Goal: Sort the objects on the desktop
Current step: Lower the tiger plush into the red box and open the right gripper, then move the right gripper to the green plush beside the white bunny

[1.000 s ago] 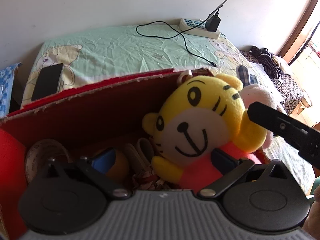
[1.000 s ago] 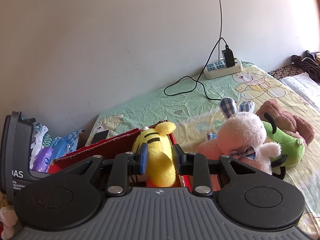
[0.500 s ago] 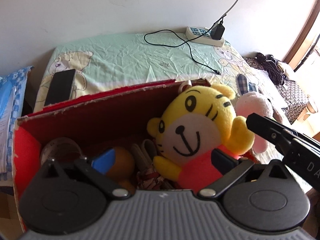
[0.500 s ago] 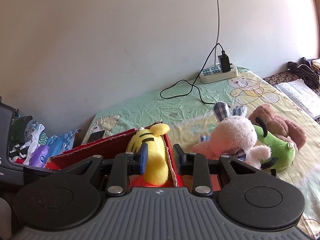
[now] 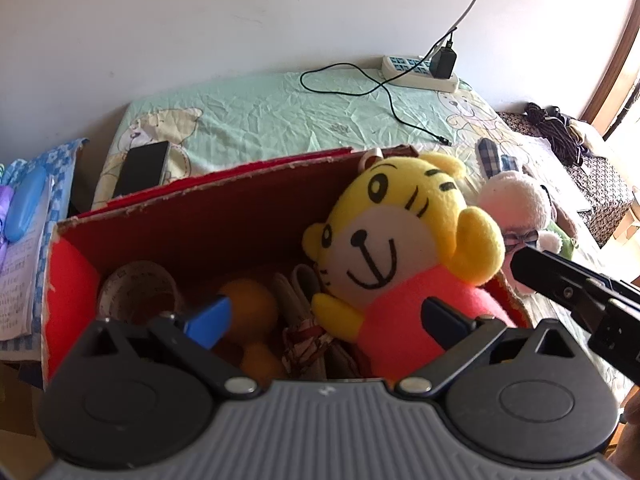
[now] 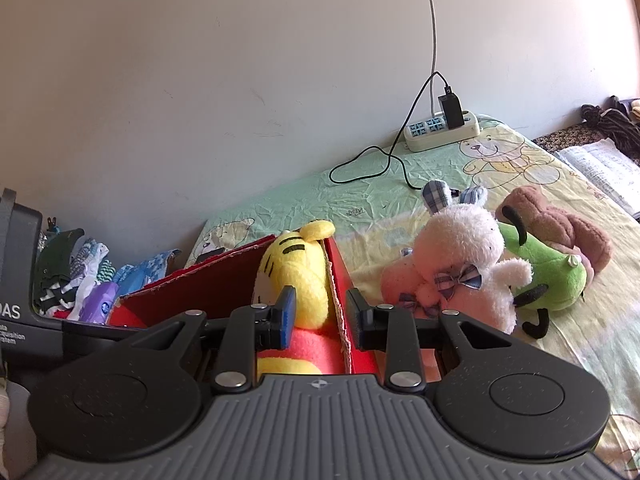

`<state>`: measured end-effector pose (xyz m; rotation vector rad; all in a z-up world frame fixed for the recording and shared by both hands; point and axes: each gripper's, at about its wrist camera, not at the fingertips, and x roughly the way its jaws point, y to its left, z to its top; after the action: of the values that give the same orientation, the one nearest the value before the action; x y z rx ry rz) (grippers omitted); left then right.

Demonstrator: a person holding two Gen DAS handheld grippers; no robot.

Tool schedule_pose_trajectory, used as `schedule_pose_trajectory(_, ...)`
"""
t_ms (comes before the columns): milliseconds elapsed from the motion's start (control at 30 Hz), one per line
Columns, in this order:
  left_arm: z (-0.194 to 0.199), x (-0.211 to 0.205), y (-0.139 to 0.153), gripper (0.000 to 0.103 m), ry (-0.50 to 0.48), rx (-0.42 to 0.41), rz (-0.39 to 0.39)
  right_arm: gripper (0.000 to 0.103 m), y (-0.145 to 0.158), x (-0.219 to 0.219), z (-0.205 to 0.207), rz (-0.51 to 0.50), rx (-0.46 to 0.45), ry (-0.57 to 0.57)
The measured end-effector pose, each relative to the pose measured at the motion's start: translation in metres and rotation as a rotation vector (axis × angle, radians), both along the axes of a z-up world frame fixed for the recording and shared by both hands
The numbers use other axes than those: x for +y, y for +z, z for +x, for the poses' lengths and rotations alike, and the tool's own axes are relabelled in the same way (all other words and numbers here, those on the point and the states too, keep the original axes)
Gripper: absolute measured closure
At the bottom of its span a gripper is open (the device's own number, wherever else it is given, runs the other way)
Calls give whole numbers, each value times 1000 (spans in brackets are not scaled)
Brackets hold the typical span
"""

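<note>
- Yellow tiger plush (image 5: 404,256) sits upright inside the red box (image 5: 208,216), against its right wall
- Left gripper (image 5: 324,318) spread wide, empty
- Right gripper (image 6: 320,316) parted — straddles the box wall, risks snagging cardboard

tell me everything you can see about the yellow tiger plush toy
The yellow tiger plush toy is soft and fuzzy, with black stripes, a white muzzle, a stitched smile, round ears and a pink-red body. It sits upright in the right end of the red cardboard box, head above the rim, leaning on the right wall. The left gripper is open around it; whether it touches is unclear.
</note>
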<state>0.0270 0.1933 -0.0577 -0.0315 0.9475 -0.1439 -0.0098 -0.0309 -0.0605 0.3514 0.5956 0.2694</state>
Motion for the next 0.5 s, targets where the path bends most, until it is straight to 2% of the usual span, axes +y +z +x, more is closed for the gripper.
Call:
schedule_pose_trajectory(167, -8, 0, 7, 16, 26, -13, -39, 72, -8, -22, -1, 123, 0, 44)
schedule_pose_trajectory(367, -23, -16, 29, 15, 71, -95, -62, 72, -11, -59, 11, 247, 12, 99)
schedule_pose_trajectory(500, -27, -42, 42, 14, 82, -137, -70, 72, -10, -84, 23, 258, 23, 125)
